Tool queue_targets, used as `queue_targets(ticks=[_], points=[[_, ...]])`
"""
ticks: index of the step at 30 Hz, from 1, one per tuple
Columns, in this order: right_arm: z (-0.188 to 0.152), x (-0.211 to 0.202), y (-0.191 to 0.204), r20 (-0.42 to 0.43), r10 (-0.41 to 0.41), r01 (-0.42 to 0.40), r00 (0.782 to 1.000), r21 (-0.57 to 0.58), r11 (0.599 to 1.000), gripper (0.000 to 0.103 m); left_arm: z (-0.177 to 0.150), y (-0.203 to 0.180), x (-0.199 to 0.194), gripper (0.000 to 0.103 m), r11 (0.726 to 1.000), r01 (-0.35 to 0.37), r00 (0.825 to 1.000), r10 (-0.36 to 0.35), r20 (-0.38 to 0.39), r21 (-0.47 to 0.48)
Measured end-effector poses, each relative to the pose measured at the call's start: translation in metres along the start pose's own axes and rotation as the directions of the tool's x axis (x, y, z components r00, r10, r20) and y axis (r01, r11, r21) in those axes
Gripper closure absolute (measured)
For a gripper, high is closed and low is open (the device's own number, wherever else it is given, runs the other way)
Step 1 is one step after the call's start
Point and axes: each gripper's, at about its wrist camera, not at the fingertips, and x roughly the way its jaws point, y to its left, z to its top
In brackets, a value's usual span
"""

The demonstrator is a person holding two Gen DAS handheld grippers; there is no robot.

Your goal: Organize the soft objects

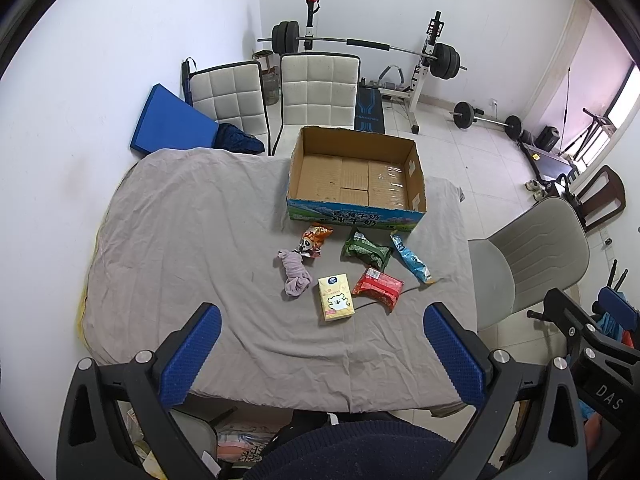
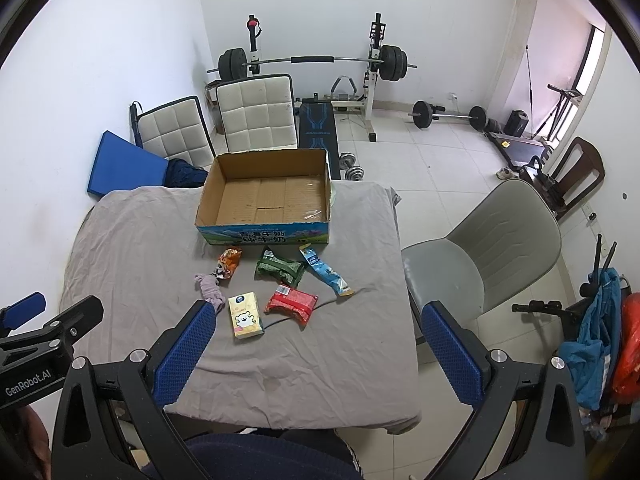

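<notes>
I see white walls (image 1: 120, 40) and a pale tiled floor (image 2: 420, 152). A barbell rack (image 2: 312, 60) stands far back. Two white padded chairs (image 1: 316, 88) sit behind the bench's grey cloth (image 1: 192, 220). A grey chair (image 2: 492, 248) sits right.

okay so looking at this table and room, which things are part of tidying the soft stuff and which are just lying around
Part of the job:
cardboard box, empty
orange snack bag
green packet
blue packet
red packet
tissue pack
purple cloth
left gripper and right gripper, jaws open

Just lying about:
barbell rack
white chairs
grey chair
blue mat
</notes>
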Motion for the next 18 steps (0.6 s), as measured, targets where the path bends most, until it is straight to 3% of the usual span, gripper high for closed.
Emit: queue_targets(ticks=[11, 18], points=[[0.005, 0.024, -0.010, -0.047, 0.023, -0.022, 0.999, 0.023, 0.999, 0.000, 0.003, -0.003, 0.018, 0.000, 1.000, -0.010, 0.999, 0.010, -0.032, -0.002], [0.011, 0.119, -0.024, -0.188, 0.040, -0.042, 0.981, -0.007, 0.999, 0.000, 0.012, -0.003, 0.093, 0.000, 0.999, -0.033, 0.992, 0.030, -0.126, -0.024]])
